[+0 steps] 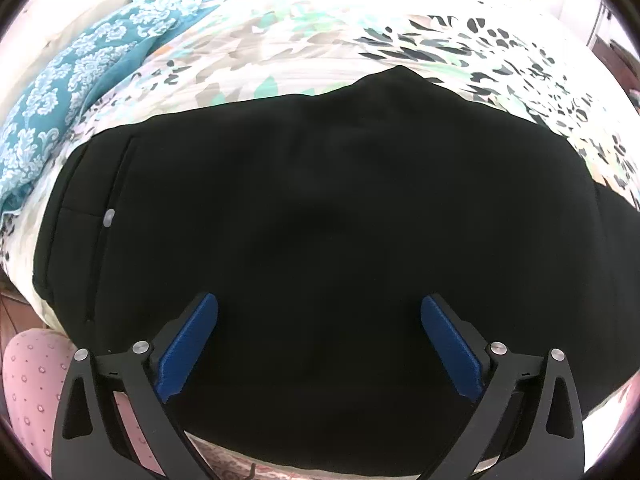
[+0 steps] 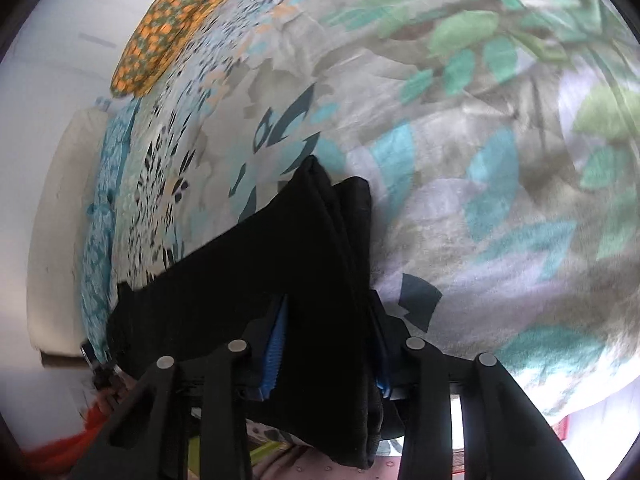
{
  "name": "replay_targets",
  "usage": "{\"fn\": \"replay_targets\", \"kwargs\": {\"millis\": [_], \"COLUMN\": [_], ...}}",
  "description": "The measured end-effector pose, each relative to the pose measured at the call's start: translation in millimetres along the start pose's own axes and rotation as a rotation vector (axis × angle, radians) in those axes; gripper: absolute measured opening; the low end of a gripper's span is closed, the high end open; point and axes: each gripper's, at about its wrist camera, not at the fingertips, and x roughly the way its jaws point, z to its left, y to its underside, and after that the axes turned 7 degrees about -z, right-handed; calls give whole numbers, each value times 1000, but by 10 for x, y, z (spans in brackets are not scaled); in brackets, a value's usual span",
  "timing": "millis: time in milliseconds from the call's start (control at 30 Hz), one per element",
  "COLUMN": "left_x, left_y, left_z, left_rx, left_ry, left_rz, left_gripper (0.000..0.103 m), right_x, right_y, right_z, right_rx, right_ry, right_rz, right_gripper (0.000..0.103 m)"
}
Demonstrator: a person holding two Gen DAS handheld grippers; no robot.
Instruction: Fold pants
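Observation:
Black pants (image 1: 320, 200) lie spread flat on the bed and fill most of the left wrist view, with a small silver button (image 1: 109, 217) near their left edge. My left gripper (image 1: 319, 302) hovers over them, its blue pads wide apart and nothing between them. In the right wrist view, a bunched fold of the black pants (image 2: 280, 248) rises between the fingers of my right gripper (image 2: 330, 300). Its blue pads (image 2: 276, 344) press in on the fabric from both sides. The fabric hides most of the right pad.
A floral bedsheet (image 1: 320, 32) covers the bed under the pants. A teal patterned cloth (image 1: 80, 80) lies along the bed's far left, and an orange-patterned pillow (image 2: 172, 20) sits at the far end. Pink dotted fabric (image 1: 28, 380) shows at the near left edge.

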Motion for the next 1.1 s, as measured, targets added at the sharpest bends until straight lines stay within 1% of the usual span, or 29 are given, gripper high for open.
{"fn": "replay_targets", "kwargs": {"millis": [33, 67, 133, 233, 300, 367, 433, 467, 533, 567, 600, 700, 767, 833, 867, 933, 1000, 1033, 1067, 1100], "left_x": [0, 1, 3, -1, -7, -12, -23, -26, -33, -36, -39, -52, -79, -129, -159, -198, -210, -202, -187, -172], "left_y": [-1, -2, -4, -10, -17, -24, -36, -44, -59, -63, -67, -77, -86, -101, -108, -112, -110, -101, -94, -88], "left_z": [1, 2, 6, 12, 16, 19, 34, 49, 94, 120, 149, 249, 333, 438, 499, 615, 732, 787, 826, 858], "left_rx": [0, -1, -2, -8, -14, -22, -33, -41, -61, -72, -83, -121, -149, -179, -198, -239, -288, -314, -334, -352], "left_ry": [1, 3, 5, 7, 12, 23, 41, 51, 67, 74, 81, 93, 96, 98, 99, 103, 106, 110, 115, 121], "left_rz": [0, 1, 3, 7, 9, 11, 10, 9, 7, 5, 4, 1, -7, -24, -35, -49, -53, -49, -43, -38], "left_gripper": [102, 102, 102, 102, 101, 101, 101, 101, 101, 101, 101, 101, 101, 101, 101, 101, 101, 101, 101, 101], "right_x": [5, 2, -37, -147, -221, -207, -116, -38, 202, 307, 499, 964, 1305, 1636, 1735, 1997, 2254, 2338, 2411, 2509], "right_y": [0, 2, 13, 58, 144, 249, 371, 438, 599, 656, 747, 960, 1126, 1289, 1359, 1532, 1738, 1826, 1864, 1955], "right_z": [7, 31, 102, 371, 651, 926, 1207, 1365, 1740, 1890, 2143, 2706, 3125, 3505, 3637, 3982, 4303, 4400, 4469, 4575], "right_rx": [9, 23, 36, 22, 24, 21, 22, 29, 52, 59, 70, 81, 69, 61, 49, 2, -71, -118, -156, -221], "right_ry": [-9, -35, -55, -154, -288, -382, -476, -526, -654, -697, -754, -859, -903, -907, -900, -856, -787, -741, -699, -623], "right_rz": [4, 7, -1, -35, -71, -83, -74, -67, -49, -37, -14, 45, 93, 147, 166, 208, 239, 245, 243, 237], "right_gripper": [17, 14, 13, 13, 13, 13, 13, 13, 13, 13, 13, 13, 13, 13, 13, 13, 13, 14, 18, 21]}}
